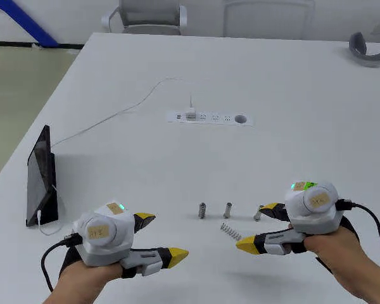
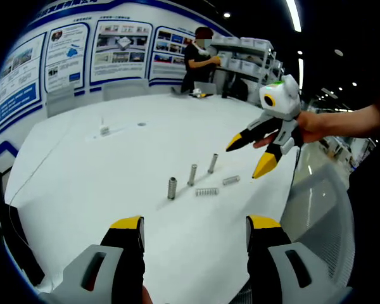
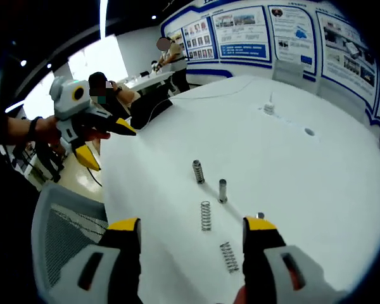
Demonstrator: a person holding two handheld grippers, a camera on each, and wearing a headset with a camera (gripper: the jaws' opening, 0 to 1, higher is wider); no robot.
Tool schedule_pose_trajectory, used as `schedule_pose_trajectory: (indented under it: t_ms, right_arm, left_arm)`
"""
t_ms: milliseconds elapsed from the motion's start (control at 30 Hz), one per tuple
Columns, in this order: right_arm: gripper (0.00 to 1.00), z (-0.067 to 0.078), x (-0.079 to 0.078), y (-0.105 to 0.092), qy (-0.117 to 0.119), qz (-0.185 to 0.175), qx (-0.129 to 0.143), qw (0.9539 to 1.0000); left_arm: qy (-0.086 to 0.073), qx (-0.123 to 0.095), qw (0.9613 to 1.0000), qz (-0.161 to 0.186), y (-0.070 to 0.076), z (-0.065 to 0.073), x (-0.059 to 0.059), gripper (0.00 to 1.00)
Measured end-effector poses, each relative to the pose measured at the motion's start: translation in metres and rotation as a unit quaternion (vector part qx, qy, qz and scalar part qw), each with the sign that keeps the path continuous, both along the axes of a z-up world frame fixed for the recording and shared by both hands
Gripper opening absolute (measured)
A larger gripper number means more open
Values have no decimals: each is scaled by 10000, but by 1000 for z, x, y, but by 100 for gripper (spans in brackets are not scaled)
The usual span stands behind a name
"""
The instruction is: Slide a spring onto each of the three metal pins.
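Right gripper (image 3: 191,223) fingers (image 3: 125,225) spread, two loose springs (image 3: 206,215) on table (image 3: 291,164), one pin (image 3: 198,171) sprung

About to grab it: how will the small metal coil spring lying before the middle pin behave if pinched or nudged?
Lying on its side on the smooth white table, the small metal coil spring will probably roll if nudged. Its thin, open coils suggest it's light, so a hard pinch may squash it or flick it away.

We're looking at an office-style lab or training room: a big white bench (image 1: 291,82) with a built-in power strip (image 1: 209,118), grey office chairs (image 1: 150,16) at its far edge, printed info boards (image 2: 123,44) lining the wall, shelves (image 2: 244,47) of storage bins, strip lights (image 2: 294,14) overhead.
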State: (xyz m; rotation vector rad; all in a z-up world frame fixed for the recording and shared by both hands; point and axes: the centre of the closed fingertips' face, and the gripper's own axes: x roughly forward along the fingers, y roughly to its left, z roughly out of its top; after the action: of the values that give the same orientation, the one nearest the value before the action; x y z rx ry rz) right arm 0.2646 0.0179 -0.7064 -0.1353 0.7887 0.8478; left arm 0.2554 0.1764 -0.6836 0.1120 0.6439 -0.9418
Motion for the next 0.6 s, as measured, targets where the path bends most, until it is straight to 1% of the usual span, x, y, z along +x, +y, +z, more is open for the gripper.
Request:
schedule_pose_trajectory:
  t_ms: [33,167,233,367,467,600]
  right_arm:
    - [67,0,0,-4,-28,-62,6,10000]
    - [67,-4,-9,-22,22,-245,-47,9997]
    - [68,-5,-13,-27,61,-388,51,9992]
    - [69,-9,-20,-39,79,-557,78,9984]
    - [70,-11,-27,-47,144,-726,147,9971]
    - [73,-13,-35,-55,205,-835,169,9962]
  left_arm:
    - [2,0,10000,-12,-1,0,0,66]
    - [16,-17,10000,-64,-8,0,1,66]
    - [30,-13,9999,-98,-12,-2,1,66]
    - [45,-5,9998,-194,-20,-3,-1,66]
    - [60,0,9996,-273,-27,-4,-2,66]
    - [66,4,9993,-362,-34,-4,-2,67]
